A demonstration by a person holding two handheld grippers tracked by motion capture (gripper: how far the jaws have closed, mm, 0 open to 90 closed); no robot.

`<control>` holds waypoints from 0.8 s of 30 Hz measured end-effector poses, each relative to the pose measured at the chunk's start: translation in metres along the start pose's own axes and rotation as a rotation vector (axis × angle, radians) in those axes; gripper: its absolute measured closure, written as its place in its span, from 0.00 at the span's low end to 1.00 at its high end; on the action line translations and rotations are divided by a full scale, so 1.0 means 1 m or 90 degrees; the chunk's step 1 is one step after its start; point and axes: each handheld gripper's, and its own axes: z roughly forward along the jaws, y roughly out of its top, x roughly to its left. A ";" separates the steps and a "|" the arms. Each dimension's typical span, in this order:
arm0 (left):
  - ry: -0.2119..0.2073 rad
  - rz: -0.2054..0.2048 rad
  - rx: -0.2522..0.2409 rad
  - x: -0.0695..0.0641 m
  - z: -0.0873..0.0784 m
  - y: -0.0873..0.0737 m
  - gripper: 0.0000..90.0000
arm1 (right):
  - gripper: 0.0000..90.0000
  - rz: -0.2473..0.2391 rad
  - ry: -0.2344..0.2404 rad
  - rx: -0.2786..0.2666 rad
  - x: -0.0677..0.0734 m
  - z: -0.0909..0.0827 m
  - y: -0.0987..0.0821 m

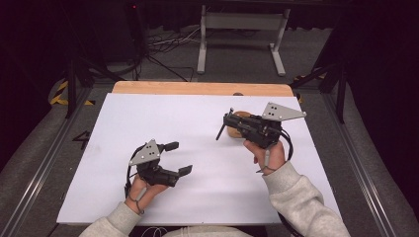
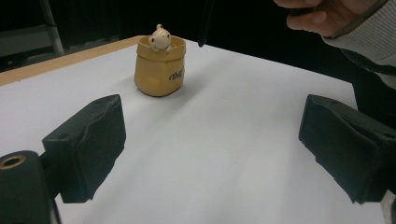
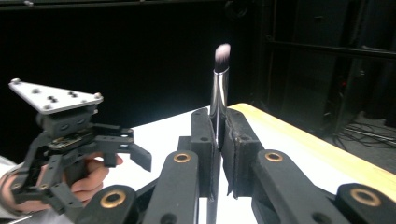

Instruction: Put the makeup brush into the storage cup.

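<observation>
My right gripper (image 1: 229,120) is lifted above the right part of the white table, shut on a makeup brush (image 1: 220,132). In the right gripper view the brush (image 3: 219,88) stands upright between the pads (image 3: 204,140), silver ferrule and pale bristles up. Just behind this gripper a yellow sack-shaped pot (image 1: 242,114) shows partly; in the left gripper view the pot (image 2: 159,70) holds a small cream figure. My left gripper (image 1: 180,158) rests low at the front left, jaws wide open around nothing. Its pads (image 2: 88,144) frame bare table.
The white sheet (image 1: 197,128) covers a wooden table whose far edge (image 1: 197,88) shows. A metal stand (image 1: 242,34) and cables lie on the floor beyond. The left gripper (image 3: 133,147) shows across from the right one, held in a hand.
</observation>
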 end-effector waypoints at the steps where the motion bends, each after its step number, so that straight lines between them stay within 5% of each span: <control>1: 0.000 -0.001 0.000 0.001 -0.001 0.000 0.09 | 0.93 -0.001 -0.005 0.001 -0.002 0.000 0.001; 9: -0.001 -0.008 -0.002 0.002 0.000 -0.002 0.09 | 0.93 0.002 -0.047 -0.004 -0.016 -0.006 0.010; 24: -0.002 -0.013 -0.003 0.002 -0.001 -0.002 0.09 | 0.93 0.027 -0.173 -0.014 -0.041 -0.007 0.006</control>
